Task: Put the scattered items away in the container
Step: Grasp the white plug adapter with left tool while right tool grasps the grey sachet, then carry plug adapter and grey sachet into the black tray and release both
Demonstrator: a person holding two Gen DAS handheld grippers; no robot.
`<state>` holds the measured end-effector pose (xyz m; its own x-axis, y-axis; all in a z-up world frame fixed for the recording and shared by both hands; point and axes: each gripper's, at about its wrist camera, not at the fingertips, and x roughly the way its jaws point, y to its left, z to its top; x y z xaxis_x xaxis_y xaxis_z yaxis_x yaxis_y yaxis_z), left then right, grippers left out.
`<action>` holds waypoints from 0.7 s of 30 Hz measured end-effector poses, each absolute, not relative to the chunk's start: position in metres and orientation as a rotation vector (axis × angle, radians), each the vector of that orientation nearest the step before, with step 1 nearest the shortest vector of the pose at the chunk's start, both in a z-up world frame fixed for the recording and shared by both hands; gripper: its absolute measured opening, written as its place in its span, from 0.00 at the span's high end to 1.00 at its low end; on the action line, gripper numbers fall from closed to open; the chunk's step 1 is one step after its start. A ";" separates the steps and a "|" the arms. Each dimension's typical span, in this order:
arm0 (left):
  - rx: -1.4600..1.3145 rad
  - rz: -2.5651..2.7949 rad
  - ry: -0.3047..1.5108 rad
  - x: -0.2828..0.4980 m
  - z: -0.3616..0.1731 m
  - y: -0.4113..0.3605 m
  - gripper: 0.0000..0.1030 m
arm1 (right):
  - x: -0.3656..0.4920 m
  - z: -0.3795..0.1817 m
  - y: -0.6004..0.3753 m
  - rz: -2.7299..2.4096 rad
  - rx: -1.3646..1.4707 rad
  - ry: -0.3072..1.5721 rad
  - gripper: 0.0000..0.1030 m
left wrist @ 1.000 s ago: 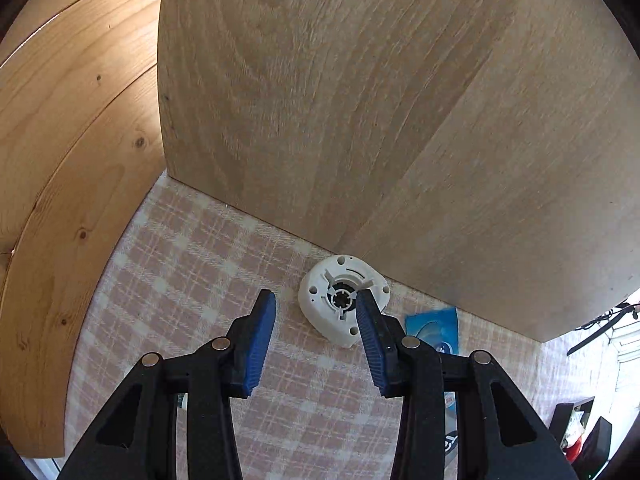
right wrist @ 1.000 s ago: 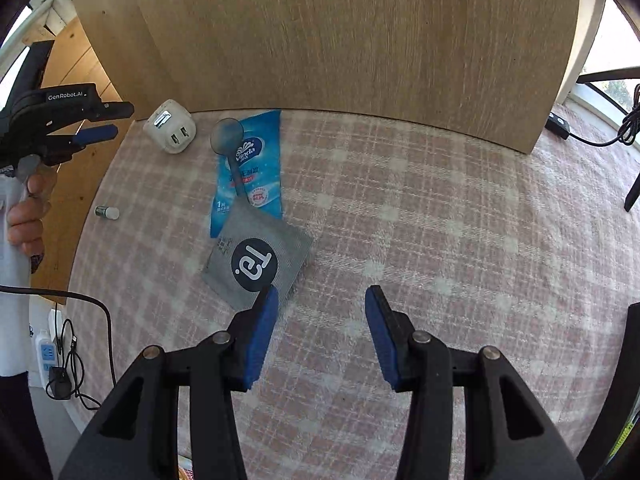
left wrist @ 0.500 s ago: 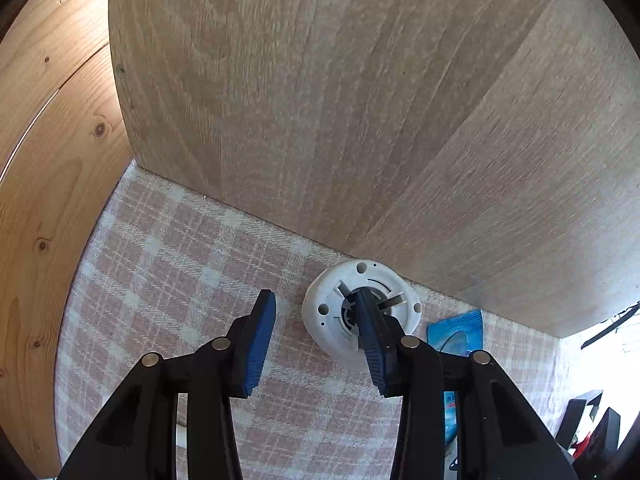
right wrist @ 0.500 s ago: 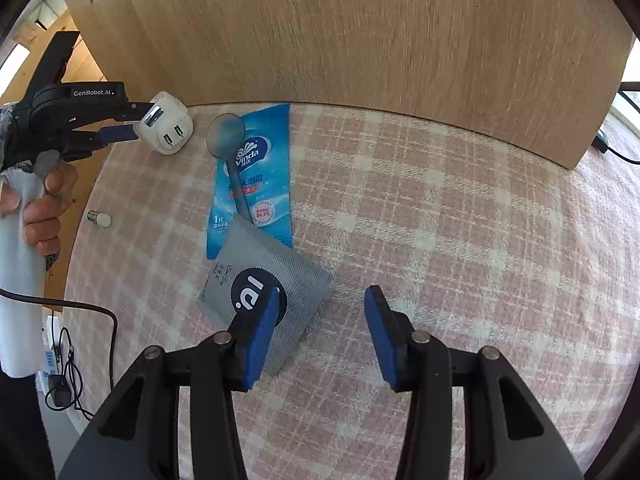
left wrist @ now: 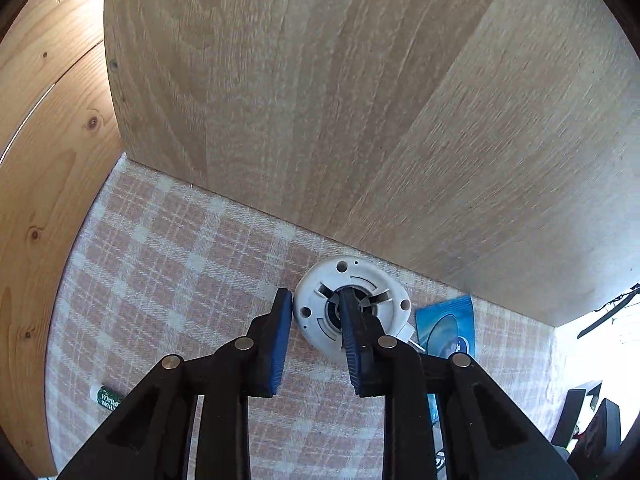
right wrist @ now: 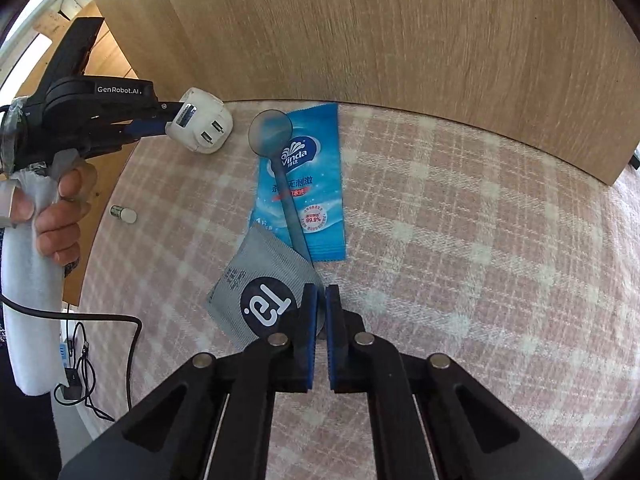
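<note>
The left gripper point(left wrist: 316, 312) is closing on the white plug adapter point(left wrist: 352, 308), which sits on the checked cloth point(left wrist: 168, 264) right against the wooden board point(left wrist: 360, 120). One blue finger is outside the white rim and the other has gone into the hole in the middle, so a bit of the rim is between them. From the right wrist view the adapter point(right wrist: 200, 126) looks pinched at the finger tips, with its metal pins pointing away.

The right gripper point(right wrist: 320, 300) has its fingers pressed together on a corner of the grey packet point(right wrist: 256, 288). The packet is flat on the cloth, and one corner of it lies over the bottom of the blue wipes packet point(right wrist: 308, 184). A see-through blue spoon point(right wrist: 280, 160) lies on top of the blue packet, with its handle end near the grey one.

No container shows in either view – so it is not clear where things must go.

What could go wrong? The left grip is only on a thin rim, so I think the adapter could twist or drop when it is lifted. The right grip holds just a small corner – the slippery packet might slide out. Lifting the grey packet could also push the spoon and make it roll off. The little battery point(right wrist: 124, 214) near the cloth edge could roll away if the cloth gets tugged
</note>
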<state>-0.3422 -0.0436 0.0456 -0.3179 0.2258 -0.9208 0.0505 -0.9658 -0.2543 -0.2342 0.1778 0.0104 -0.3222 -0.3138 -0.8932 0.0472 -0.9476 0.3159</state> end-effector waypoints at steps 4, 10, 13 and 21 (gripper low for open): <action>-1.764 2.438 -0.394 -0.334 0.043 -0.045 0.79 | -0.233 0.018 0.177 -2.355 1.649 -0.388 0.98; -1.762 2.441 -0.434 -0.319 0.040 -0.047 0.82 | -0.226 0.033 0.184 -2.374 1.604 -0.416 0.99; -1.751 2.455 -0.434 -0.311 0.043 -0.047 0.82 | -0.227 0.037 0.188 -2.382 1.612 -0.409 0.99; -1.704 2.492 -0.418 -0.274 0.066 -0.039 0.82 | -0.203 0.059 0.212 -2.473 1.553 -0.418 0.99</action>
